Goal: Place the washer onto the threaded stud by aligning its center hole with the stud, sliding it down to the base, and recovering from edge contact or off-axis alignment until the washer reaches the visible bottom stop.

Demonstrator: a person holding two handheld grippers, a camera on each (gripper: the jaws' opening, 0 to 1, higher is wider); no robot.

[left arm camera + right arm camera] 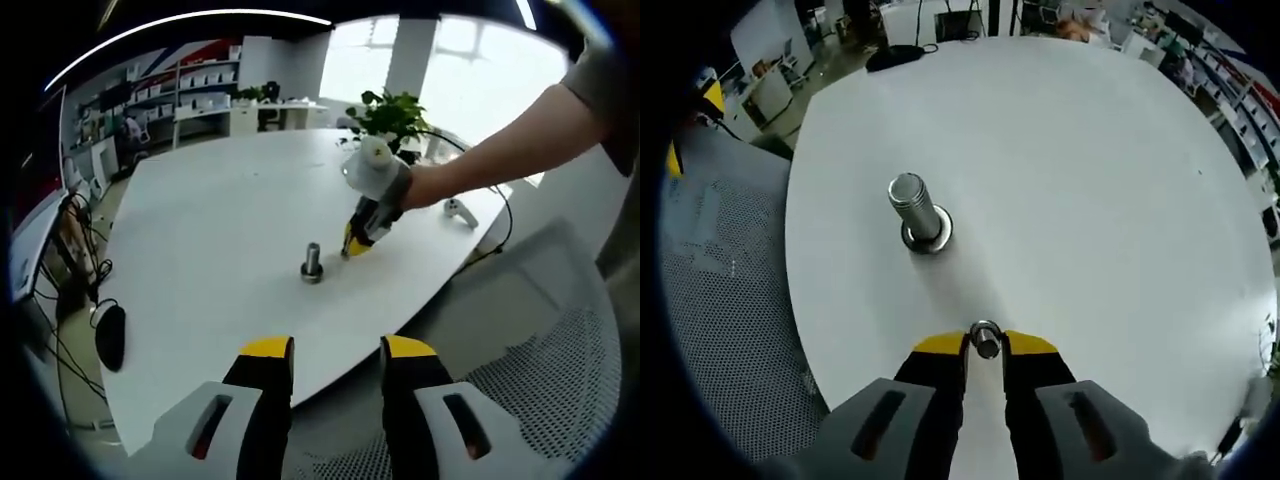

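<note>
Washer pinched edge-on at your right gripper tips, near the threaded stud but not yet over it.

You hold it by a thin rim, so it could tilt or slip if its edge catches the stud's top; come in off-axis and it likely jams on the threads. The stud stands upright on the white table, with bare surface all round. The table edge lies on your left gripper's side, which hangs spread and empty, well apart, above a mesh chair.
</note>
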